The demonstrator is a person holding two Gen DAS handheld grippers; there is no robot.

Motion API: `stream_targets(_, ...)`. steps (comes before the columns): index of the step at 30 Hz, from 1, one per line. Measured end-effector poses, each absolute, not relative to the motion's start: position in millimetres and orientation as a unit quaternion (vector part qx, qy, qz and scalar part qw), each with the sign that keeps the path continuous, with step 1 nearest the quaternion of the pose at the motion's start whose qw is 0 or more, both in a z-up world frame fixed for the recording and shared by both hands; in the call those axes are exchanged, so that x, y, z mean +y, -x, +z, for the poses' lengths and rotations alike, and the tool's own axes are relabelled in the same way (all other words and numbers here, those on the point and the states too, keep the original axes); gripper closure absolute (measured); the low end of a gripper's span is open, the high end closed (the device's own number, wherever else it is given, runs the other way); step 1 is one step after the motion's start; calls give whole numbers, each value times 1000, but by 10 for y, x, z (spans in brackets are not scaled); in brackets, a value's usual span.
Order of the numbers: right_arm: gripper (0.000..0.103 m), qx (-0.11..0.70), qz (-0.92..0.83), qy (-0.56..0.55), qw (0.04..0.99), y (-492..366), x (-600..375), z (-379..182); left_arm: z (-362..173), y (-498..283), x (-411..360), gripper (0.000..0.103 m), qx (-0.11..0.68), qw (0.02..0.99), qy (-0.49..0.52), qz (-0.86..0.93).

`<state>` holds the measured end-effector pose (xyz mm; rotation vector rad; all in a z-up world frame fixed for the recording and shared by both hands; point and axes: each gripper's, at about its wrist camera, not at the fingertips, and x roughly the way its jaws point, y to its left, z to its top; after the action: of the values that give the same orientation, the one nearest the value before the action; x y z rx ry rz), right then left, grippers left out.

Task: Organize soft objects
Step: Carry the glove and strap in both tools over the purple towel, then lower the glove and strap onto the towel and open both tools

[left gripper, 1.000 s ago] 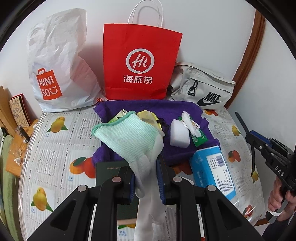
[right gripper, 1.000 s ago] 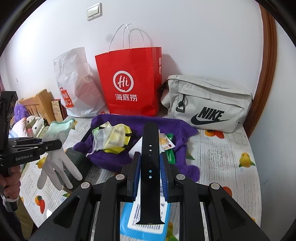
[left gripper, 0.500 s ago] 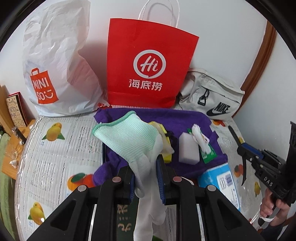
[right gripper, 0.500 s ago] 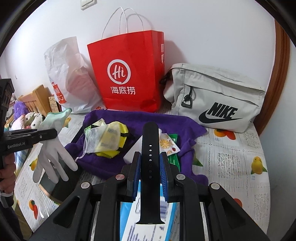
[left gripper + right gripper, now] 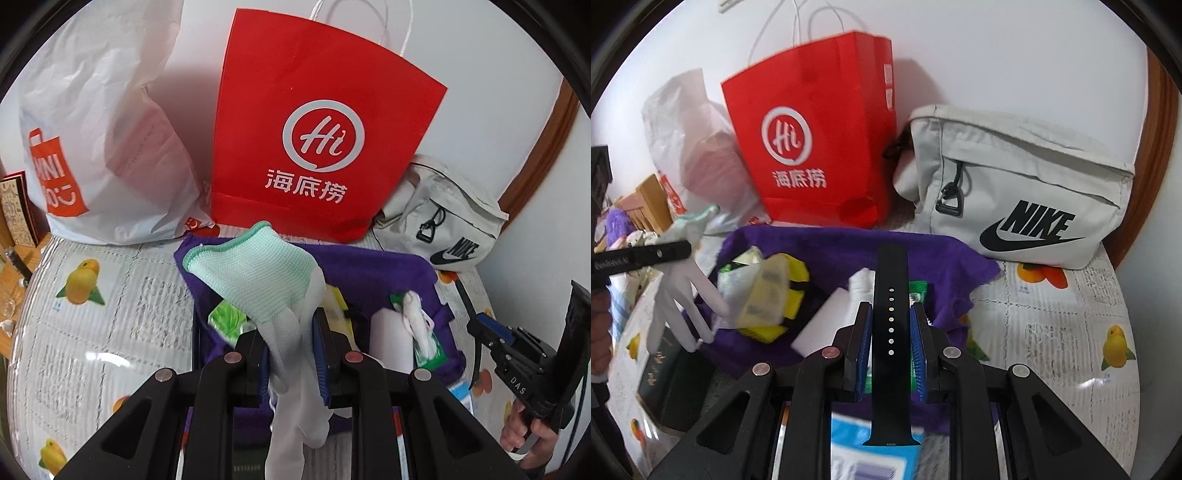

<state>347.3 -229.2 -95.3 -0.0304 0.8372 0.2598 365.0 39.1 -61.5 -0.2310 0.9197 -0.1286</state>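
My left gripper (image 5: 290, 332) is shut on a white work glove with a mint-green cuff (image 5: 255, 273); the cuff stands up in front, the white fingers hang below. The glove also shows in the right wrist view (image 5: 677, 291), held above the table's left side. My right gripper (image 5: 890, 325) is shut on a black watch strap (image 5: 890, 314), held upright. Below lies a purple towel (image 5: 846, 243) carrying a white sponge block (image 5: 822, 328), a yellow item in a clear pouch (image 5: 772, 291) and a green packet (image 5: 918, 290).
A red Hi paper bag (image 5: 314, 140), a white Miniso bag (image 5: 96, 129) and a grey Nike pouch (image 5: 1019, 188) stand against the back wall. A blue box (image 5: 871, 458) and a dark green booklet (image 5: 661, 373) lie near the front. The right gripper shows in the left wrist view (image 5: 517, 354).
Both grippers have moved forward toward the bags at the wall, each keeping its hold. The red bag and the Nike pouch now look larger and closer.
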Motion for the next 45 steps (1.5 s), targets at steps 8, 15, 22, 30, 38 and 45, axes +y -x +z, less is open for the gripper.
stream_targets(8,82,421,121,23,898,-3740,-2296,-1169,-824,-3931,390,84,458,878,119,-66)
stream_targets(15,82,436,129,37,890,-3893,-2199,-1326,-1044,-4054,391,84,476,868,121,-66)
stream_targets(22,82,452,131,34,882,-3974,-2174,-1440,-1140,-4146,360,83,486,863,120,-65)
stream_targets(30,82,453,135,34,880,-3980,-2175,-1466,-1219,-4166,304,83,497,858,113,-67)
stream_targets(38,57,450,138,18,882,-3949,-2215,-1430,-1188,-4149,251,60,498,859,103,-64)
stream_targets(45,50,431,134,18,892,-3770,-2218,-1247,-1005,-4030,316,43,491,864,103,-54)
